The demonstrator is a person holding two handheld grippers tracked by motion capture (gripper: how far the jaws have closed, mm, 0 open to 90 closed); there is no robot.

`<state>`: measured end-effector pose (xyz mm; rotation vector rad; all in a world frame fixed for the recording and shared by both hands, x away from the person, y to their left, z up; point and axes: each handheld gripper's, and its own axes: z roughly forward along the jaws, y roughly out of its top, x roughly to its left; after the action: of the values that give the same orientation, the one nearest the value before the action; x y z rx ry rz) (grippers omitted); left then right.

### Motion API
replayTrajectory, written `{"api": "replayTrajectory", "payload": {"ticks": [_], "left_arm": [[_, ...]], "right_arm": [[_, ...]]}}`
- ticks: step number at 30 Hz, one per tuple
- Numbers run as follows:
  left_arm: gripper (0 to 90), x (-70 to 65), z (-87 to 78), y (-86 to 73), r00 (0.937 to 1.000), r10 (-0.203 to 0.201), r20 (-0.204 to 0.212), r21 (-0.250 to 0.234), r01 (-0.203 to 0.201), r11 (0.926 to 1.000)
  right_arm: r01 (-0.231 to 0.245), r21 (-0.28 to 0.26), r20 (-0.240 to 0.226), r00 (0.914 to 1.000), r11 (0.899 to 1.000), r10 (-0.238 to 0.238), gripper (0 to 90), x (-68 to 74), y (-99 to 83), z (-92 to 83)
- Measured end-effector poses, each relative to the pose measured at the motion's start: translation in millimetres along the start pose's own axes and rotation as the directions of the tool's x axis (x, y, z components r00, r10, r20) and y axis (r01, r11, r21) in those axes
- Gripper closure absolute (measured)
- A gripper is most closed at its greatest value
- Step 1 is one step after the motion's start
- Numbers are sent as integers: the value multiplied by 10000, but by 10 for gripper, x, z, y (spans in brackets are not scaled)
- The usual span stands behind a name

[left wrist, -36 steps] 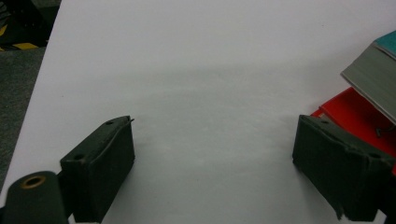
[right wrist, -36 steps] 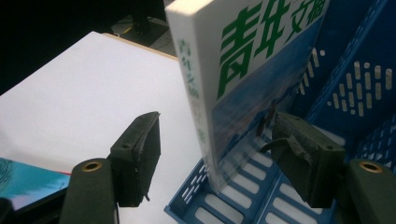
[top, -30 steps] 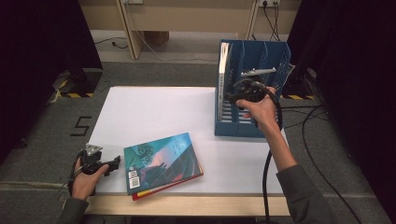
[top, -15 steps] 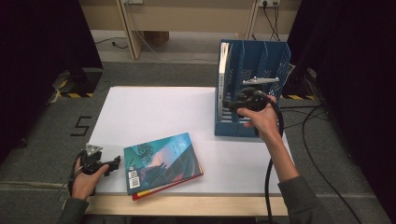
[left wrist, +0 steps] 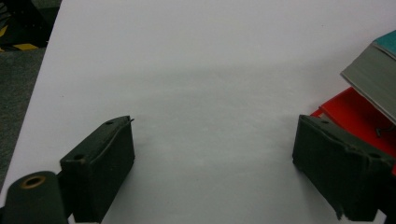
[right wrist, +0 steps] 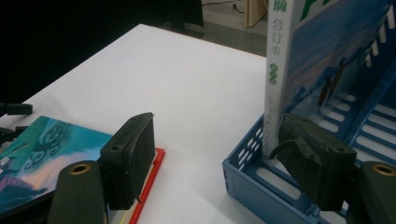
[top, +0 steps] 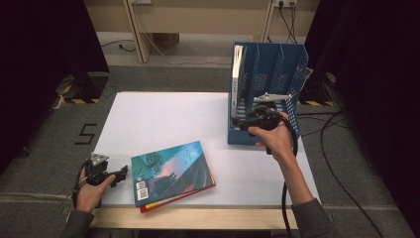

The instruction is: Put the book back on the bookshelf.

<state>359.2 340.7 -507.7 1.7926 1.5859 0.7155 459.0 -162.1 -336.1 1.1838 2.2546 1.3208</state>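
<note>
- So far one book (top: 237, 79) is filed: it stands upright in the leftmost slot of the blue rack (top: 277, 69), upper right of the high view.
- Left to do, I'd guess: the teal book (top: 171, 171) lies flat on top of a red one (top: 178, 198), lower centre of the table (top: 163, 119). Neither has been picked up.
- Right gripper (top: 243, 122) sits at the rack's front lip, just right of centre. Its jaws have just been opening and stand wide now, with nothing gripped. In its own view, one pad is right beside the filed book's spine (right wrist: 275, 74), but not clamping it.
- Left gripper (top: 119, 174) rests at lower left, just beside the teal book, jaws wide apart and empty.
</note>
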Motion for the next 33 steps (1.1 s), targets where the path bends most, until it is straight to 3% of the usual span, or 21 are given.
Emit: {"api": "replayTrajectory", "payload": {"ticks": [12, 33], "left_arm": [[117, 0, -1, 0, 10000, 10, 5, 8, -10, 10000], [118, 2, -1, -1, 10000, 4, 19, 4, -4, 10000]], "right_arm": [[-136, 66, -751, 9971, 9999, 141, 260, 65, -278, -4], [97, 580, -567, 9984, 9983, -64, 260, 95, -481, 113]]}}
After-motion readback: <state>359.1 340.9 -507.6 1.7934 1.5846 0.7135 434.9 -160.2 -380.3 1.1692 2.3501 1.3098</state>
